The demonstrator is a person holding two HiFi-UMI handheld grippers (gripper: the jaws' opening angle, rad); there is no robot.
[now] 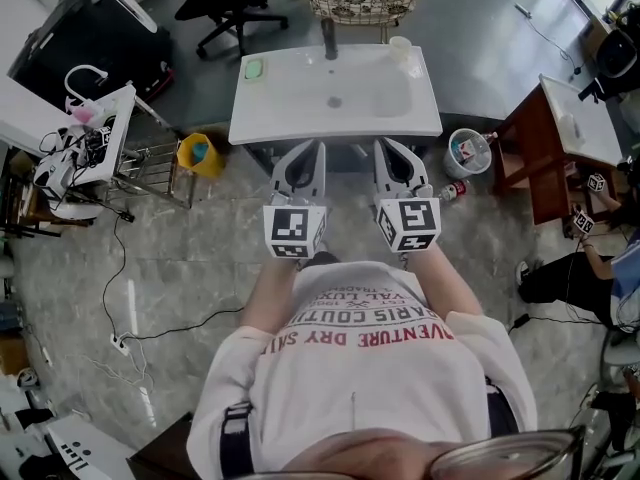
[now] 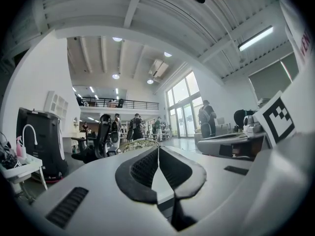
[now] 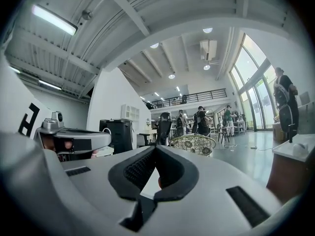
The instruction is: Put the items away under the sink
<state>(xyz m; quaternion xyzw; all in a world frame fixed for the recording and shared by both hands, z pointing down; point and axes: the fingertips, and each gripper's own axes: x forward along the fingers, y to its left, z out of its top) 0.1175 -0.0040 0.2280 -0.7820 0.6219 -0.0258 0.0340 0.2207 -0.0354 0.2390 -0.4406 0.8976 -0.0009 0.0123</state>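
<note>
Both grippers are held level, side by side, in front of the white sink [image 1: 300, 118], at about the height of its front edge. My left gripper [image 1: 303, 150] is shut with nothing between its pads, and its tips meet in the left gripper view [image 2: 158, 150]. My right gripper [image 1: 393, 150] is shut and empty too, its tips touching in the right gripper view [image 3: 155, 149]. On the sink top lie a green pad [image 1: 254, 68] at the left and a white cup [image 1: 400, 48] at the right. The space under the sink is hidden by the basin.
A yellow bucket [image 1: 200, 154] stands on the floor left of the sink beside a wire rack [image 1: 150, 173]. A white bucket [image 1: 467, 151] and a small bottle [image 1: 453, 190] sit at the right, near a brown table [image 1: 545, 148]. A wicker basket [image 1: 360, 3] is behind the sink.
</note>
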